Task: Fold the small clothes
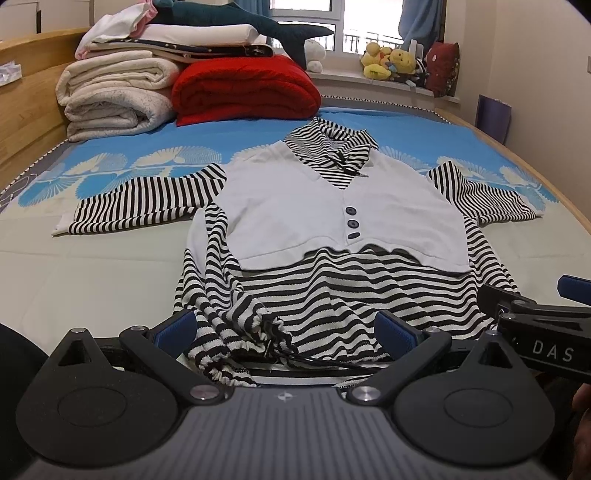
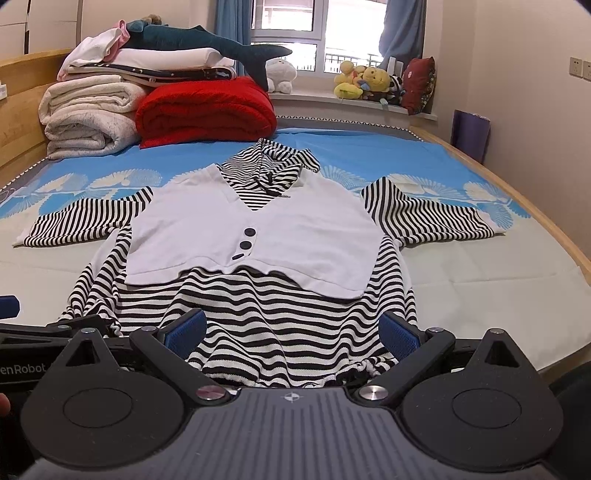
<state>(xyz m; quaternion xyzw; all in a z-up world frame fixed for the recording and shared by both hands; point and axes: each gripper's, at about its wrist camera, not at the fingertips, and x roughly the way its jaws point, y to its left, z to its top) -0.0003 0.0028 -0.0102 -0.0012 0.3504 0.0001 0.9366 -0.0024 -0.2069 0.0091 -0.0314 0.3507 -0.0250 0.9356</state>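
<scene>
A small black-and-white striped top with a white vest front (image 1: 332,206) (image 2: 258,236) lies face up on the bed, sleeves spread to both sides, hood at the far end. Its gathered drawstring hem (image 1: 266,343) (image 2: 280,365) lies nearest me. My left gripper (image 1: 286,332) is open, its blue pads on either side of the hem's left part without pressing it. My right gripper (image 2: 291,330) is open too, straddling the hem's right part. In the left wrist view the right gripper (image 1: 535,317) shows at the right edge; in the right wrist view the left gripper (image 2: 44,332) shows at the left edge.
Folded white quilts (image 1: 110,96) and a red blanket (image 1: 243,88) are stacked at the bed's far left, with a plush shark (image 1: 236,18) on top. Soft toys (image 1: 391,61) sit on the window sill. The wooden bed frame (image 2: 517,199) curves along the right.
</scene>
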